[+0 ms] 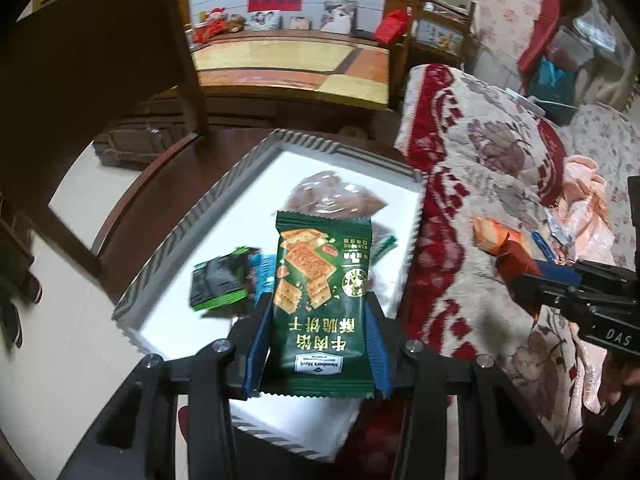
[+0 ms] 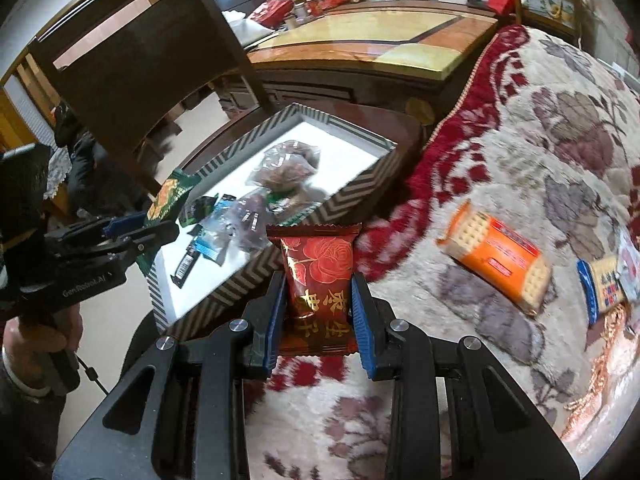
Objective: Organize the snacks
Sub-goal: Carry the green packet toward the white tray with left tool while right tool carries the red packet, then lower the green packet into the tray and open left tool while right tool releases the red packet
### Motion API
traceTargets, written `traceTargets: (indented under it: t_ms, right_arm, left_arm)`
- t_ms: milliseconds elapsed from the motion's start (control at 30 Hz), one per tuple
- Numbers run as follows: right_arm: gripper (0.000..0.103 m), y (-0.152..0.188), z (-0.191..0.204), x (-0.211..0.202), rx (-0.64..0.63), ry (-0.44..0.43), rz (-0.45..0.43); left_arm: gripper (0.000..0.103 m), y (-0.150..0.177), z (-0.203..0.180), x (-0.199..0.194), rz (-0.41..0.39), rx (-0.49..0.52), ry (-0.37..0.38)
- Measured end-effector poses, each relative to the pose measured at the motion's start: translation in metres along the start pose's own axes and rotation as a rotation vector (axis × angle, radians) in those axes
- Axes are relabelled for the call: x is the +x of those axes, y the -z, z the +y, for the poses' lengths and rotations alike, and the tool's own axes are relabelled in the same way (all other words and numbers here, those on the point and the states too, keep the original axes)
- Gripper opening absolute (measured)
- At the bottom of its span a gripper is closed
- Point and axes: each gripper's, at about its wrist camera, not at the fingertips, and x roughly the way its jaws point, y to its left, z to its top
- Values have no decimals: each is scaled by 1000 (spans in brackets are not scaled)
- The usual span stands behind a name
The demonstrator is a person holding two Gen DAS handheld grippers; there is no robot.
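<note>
My left gripper (image 1: 318, 312) is shut on a green cracker packet (image 1: 322, 292) and holds it over the near part of a striped-rim box (image 1: 180, 236) with a white floor. Several snack packs lie in the box: a clear bag of brown snacks (image 1: 332, 196) and a small dark green pack (image 1: 218, 280). My right gripper (image 2: 320, 292) is shut on a red rose-printed packet (image 2: 318, 276) above the floral blanket, just right of the box (image 2: 352, 196). In the right wrist view the left gripper (image 2: 132, 228) shows with the green packet (image 2: 168, 196).
An orange cracker pack (image 2: 496, 256) and a blue-and-yellow pack (image 2: 600, 288) lie on the red floral blanket (image 2: 540, 140) to the right. The box sits on a dark wooden stool (image 1: 132, 200). A dark chair (image 2: 140, 60) stands behind, and a low wooden table (image 1: 292, 68) beyond.
</note>
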Motion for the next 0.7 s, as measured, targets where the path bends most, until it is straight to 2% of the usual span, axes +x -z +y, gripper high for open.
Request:
traceTargets:
  t_ms: [400, 700]
  right_arm:
    - [30, -32, 39, 33, -76, -25, 27]
    - [30, -44, 73, 77, -140, -35, 92]
  left_arm:
    - [46, 10, 24, 15, 33, -34, -32]
    - [46, 17, 41, 25, 48, -75, -42]
